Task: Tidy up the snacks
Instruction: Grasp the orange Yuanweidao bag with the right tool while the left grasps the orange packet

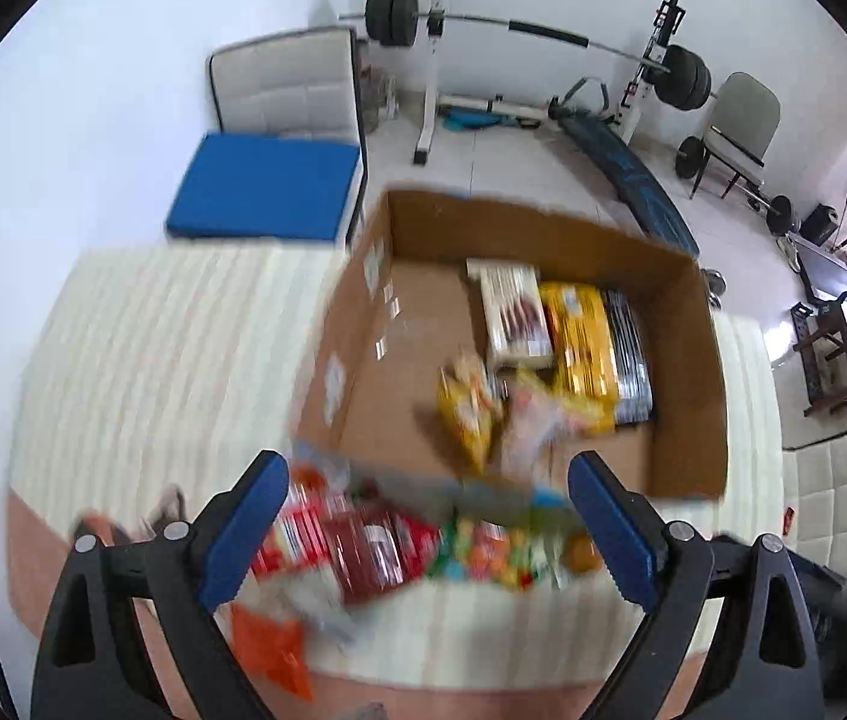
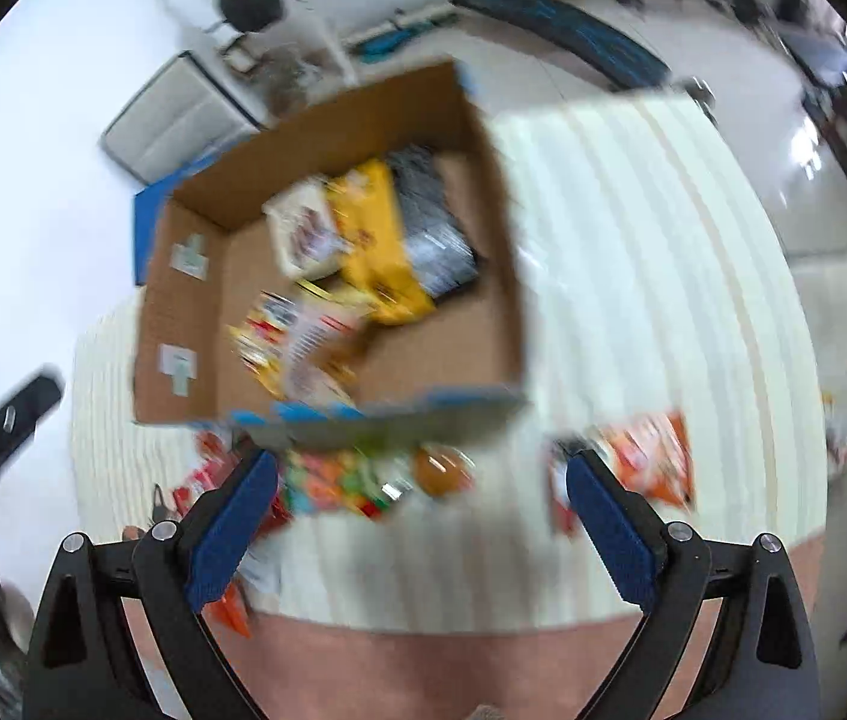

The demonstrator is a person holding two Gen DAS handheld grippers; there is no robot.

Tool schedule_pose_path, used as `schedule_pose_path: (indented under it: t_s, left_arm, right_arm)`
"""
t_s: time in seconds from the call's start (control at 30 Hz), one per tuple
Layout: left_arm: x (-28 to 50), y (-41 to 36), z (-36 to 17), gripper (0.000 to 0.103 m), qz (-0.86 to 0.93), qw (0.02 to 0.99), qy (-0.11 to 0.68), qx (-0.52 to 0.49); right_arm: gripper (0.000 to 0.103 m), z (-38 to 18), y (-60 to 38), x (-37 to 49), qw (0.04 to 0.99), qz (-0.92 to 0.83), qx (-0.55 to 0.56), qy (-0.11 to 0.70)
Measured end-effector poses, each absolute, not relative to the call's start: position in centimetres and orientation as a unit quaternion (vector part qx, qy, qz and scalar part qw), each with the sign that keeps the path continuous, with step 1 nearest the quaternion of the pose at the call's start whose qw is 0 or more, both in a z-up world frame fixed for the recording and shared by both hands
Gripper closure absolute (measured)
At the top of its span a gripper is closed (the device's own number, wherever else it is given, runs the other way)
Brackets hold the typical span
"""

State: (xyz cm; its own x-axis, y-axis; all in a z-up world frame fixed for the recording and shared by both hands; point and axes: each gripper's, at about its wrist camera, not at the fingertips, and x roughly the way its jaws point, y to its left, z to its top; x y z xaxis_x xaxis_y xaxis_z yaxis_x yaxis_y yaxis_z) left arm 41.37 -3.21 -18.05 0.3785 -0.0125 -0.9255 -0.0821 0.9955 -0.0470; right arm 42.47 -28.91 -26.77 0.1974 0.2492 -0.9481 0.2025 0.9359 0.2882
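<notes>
I have both grippers spread wide with nothing between the fingers: the left gripper (image 1: 426, 525) and the right gripper (image 2: 420, 525) each hang pointing steeply down over the striped tabletop (image 2: 633, 240).

Beyond my fingertips sits the cardboard box (image 1: 690, 360), already holding a white packet (image 1: 513, 318), a yellow packet (image 1: 582, 354) and a dark silvery one (image 1: 630, 354) side by side, with a couple of loose bags (image 1: 471, 414) dropped nearer the front wall.

The snacks left to sort lie between the box's near wall and my fingers: red packets (image 1: 363, 546) by the left gripper's left finger, a bright multicoloured bag (image 2: 339, 480) ahead of the right gripper's left finger, and an orange bag (image 2: 654, 462) just past its right finger.

Both views are smeared, so I would steady first. Then I judge the best pick is one packet at a time, fingers straddling its narrow side, and lowering it flat beside the row instead of dropping it.
</notes>
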Motion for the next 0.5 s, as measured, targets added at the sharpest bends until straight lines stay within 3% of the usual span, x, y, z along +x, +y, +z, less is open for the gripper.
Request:
schedule_pose_path:
  t_s: [0.23,0.43,0.5]
  left_arm:
    - [38.1,-5.7,-25.8,0.007,0.040,0.775,0.629,-0.052]
    - [36.6,-7.3,-30.5,0.007,0.046,0.746,0.663,-0.036]
    - [35.5,-7.5,-31.3,0.007,0.045,0.741,0.669,-0.035]
  right_arm:
    - [0.004,-35.9,-35.7,40.8,0.681,-0.052,0.213,0.699]
    - [0.004,-41.9,-36.2,42.3,0.653,-0.052,0.150,0.740]
    - [0.009,-42.8,-35.7,42.6,0.649,-0.043,0.112,0.751]
